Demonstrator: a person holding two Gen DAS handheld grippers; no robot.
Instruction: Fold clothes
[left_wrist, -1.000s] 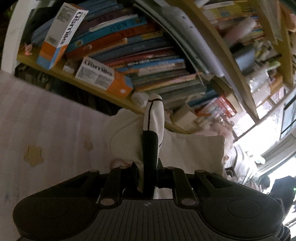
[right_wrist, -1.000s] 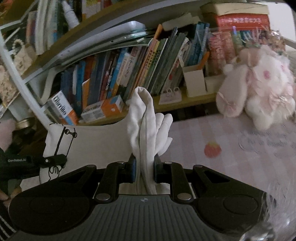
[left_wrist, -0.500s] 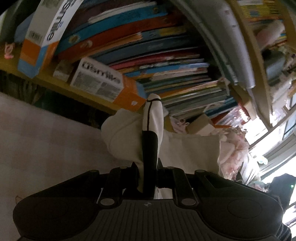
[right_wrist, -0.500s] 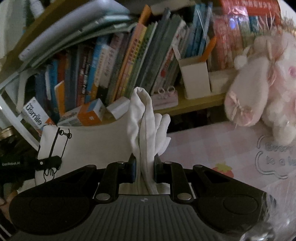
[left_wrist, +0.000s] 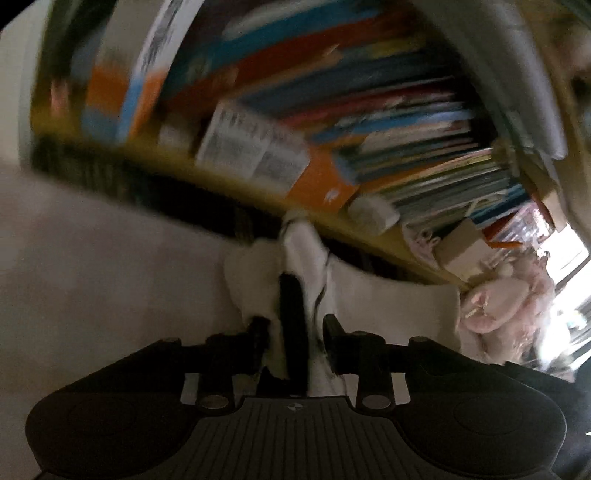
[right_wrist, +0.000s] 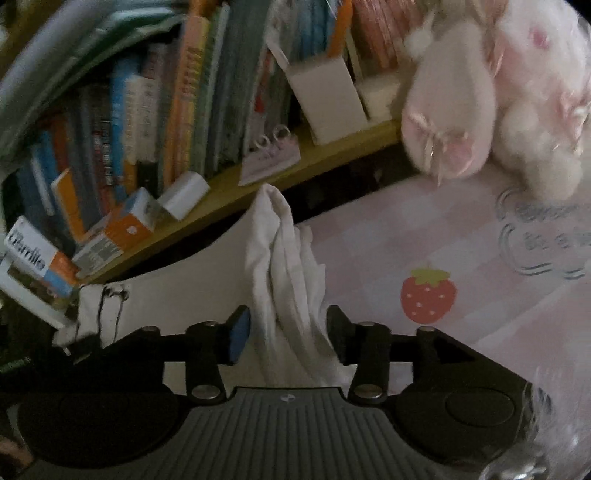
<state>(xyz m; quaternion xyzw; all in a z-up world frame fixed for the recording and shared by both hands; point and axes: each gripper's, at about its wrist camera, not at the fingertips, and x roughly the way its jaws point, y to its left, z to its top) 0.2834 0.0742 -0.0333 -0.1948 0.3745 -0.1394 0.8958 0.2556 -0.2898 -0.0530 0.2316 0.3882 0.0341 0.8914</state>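
A white garment (right_wrist: 177, 291) with a black line print at one corner lies stretched between my two grippers over a pink surface. My right gripper (right_wrist: 288, 328) is open, its fingers (right_wrist: 238, 332) standing apart on either side of a loose bunch of white cloth (right_wrist: 280, 251). My left gripper (left_wrist: 294, 328) is open too. A bunched corner of the garment (left_wrist: 306, 251) with a black band rises between its spread fingers (left_wrist: 332, 332). The left wrist view is blurred by motion.
A yellow bookshelf (right_wrist: 332, 155) packed with books runs close behind the garment, with orange and white boxes (right_wrist: 125, 229) and a white pen holder (right_wrist: 325, 99). A pink plush toy (right_wrist: 498, 92) sits at the right on a pink cloth with a strawberry print (right_wrist: 428, 291).
Both grippers have gone down and toward the shelf, and both have opened. The cloth bunches, pinched before, now stand loose between the fingers.
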